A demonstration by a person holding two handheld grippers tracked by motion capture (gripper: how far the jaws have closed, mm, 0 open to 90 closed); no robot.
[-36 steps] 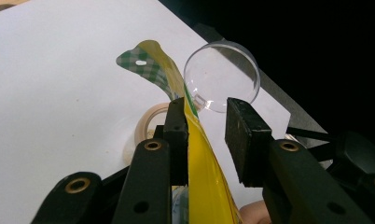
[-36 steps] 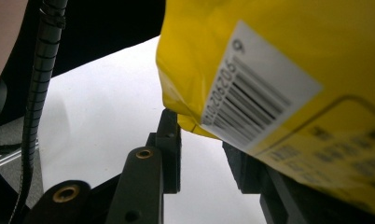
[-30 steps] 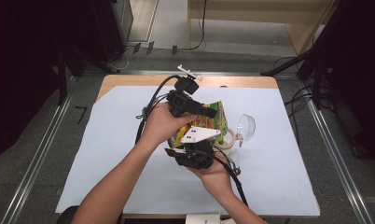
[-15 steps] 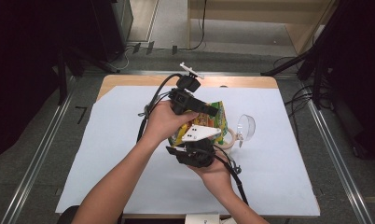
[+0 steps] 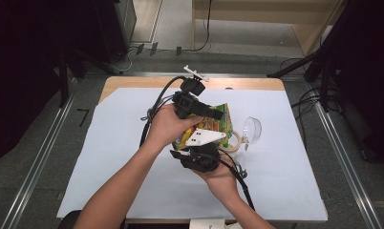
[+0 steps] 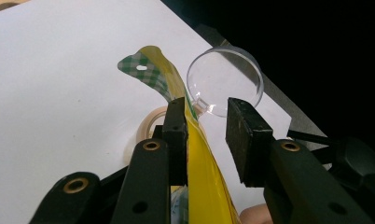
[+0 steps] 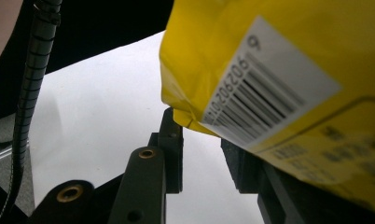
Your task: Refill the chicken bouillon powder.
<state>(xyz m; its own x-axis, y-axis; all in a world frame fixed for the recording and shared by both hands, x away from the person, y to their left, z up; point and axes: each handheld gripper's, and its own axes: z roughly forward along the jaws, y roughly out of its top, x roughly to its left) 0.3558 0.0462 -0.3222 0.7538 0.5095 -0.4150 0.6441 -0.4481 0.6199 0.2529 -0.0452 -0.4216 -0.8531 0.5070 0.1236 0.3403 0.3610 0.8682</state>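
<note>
The snack bag is best steadied before pulling: left gripper jaws stand apart around it; right gripper grip cannot be told.

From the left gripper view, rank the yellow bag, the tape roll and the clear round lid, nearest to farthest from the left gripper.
1. Yellow bag: between the jaws of the left gripper, against the left one.
2. Tape roll: just past the left jaw, on the white sheet.
3. Clear round lid: beyond the fingertips, farthest.

Count: 1 yellow snack bag, 1 clear plastic lid, 1 tape roll, 2 tools: left, right.
</note>
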